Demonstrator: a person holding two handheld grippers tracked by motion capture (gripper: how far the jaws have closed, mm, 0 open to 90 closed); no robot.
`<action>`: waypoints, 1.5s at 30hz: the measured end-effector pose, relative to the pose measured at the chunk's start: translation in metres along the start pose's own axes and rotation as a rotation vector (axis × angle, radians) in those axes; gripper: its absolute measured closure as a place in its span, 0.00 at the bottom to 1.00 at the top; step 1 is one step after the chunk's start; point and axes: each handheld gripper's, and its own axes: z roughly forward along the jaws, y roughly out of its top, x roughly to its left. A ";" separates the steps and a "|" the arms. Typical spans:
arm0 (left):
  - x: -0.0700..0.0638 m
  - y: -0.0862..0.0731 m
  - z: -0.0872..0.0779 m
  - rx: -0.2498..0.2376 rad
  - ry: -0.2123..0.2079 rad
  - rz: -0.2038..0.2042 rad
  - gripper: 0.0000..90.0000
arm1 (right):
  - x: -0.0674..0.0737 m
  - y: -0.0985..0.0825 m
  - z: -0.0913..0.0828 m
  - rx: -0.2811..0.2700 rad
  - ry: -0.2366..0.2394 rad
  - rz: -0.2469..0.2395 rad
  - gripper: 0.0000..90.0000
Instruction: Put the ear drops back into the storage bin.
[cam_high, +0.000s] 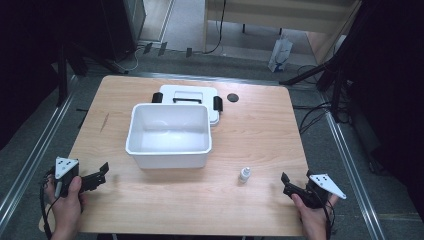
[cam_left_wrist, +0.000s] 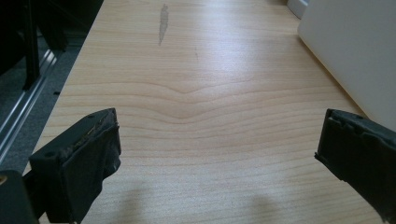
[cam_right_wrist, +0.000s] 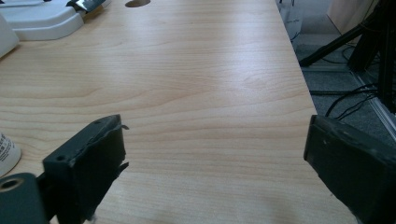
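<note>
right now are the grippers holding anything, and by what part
Nothing is held. The left gripper and right gripper both stand open over bare table, with the small bottle untouched.

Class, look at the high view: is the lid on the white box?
No, the lid lies flat on the table behind the open white box.

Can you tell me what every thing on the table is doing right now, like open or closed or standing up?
white box: open, nothing inside, upright on the table.
lid: off, lying flat behind the white box.
small bottle: standing upright, cap on, apart from the white box.
left gripper: open, holding nothing.
right gripper: open, holding nothing.
</note>
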 end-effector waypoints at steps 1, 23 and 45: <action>0.000 0.000 0.000 0.001 0.001 0.002 0.00 | 0.000 0.000 0.000 0.000 0.000 0.001 0.07; -0.003 0.000 0.000 0.012 0.003 0.021 0.01 | 0.009 0.029 0.008 0.241 0.113 -0.151 0.29; -0.002 0.000 0.001 0.022 0.001 0.012 0.01 | 0.049 0.111 0.033 0.610 0.284 -0.607 0.38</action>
